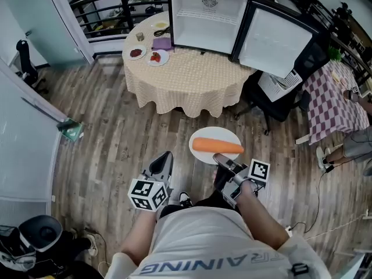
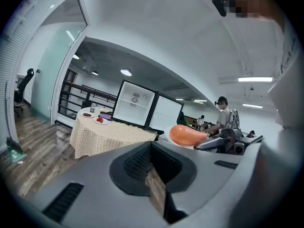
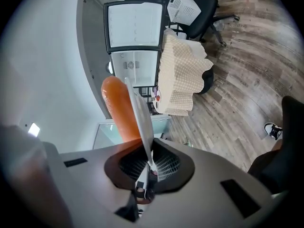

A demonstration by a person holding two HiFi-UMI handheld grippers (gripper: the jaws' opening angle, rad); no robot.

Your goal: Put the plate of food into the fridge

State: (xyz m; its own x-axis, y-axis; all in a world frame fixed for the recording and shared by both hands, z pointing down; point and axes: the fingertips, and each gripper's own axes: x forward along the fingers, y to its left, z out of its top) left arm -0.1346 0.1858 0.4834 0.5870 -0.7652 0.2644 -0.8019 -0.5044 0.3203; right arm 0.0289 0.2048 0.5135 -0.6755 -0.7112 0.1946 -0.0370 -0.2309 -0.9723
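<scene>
My right gripper (image 1: 222, 158) is shut on the near rim of a white plate (image 1: 204, 136) that carries a long orange carrot-like food (image 1: 217, 146). The plate hangs level above the wooden floor. In the right gripper view the plate's edge (image 3: 140, 120) runs straight into the shut jaws (image 3: 147, 164), with the orange food (image 3: 118, 109) on its left side. My left gripper (image 1: 163, 160) is beside it on the left, shut and empty (image 2: 154, 175). The small fridge (image 1: 206, 17) stands on the round table (image 1: 192, 77) ahead, door (image 1: 280, 38) swung open to the right, its white inside bare.
Two small plates of food (image 1: 136, 53) (image 1: 158, 57) and a purple item (image 1: 163, 42) sit on the table left of the fridge. A black office chair (image 1: 278, 100) stands right of the table. A checkered table (image 1: 334, 95) and a seated person (image 1: 354, 144) are at far right; a glass wall (image 1: 29, 127) is at left.
</scene>
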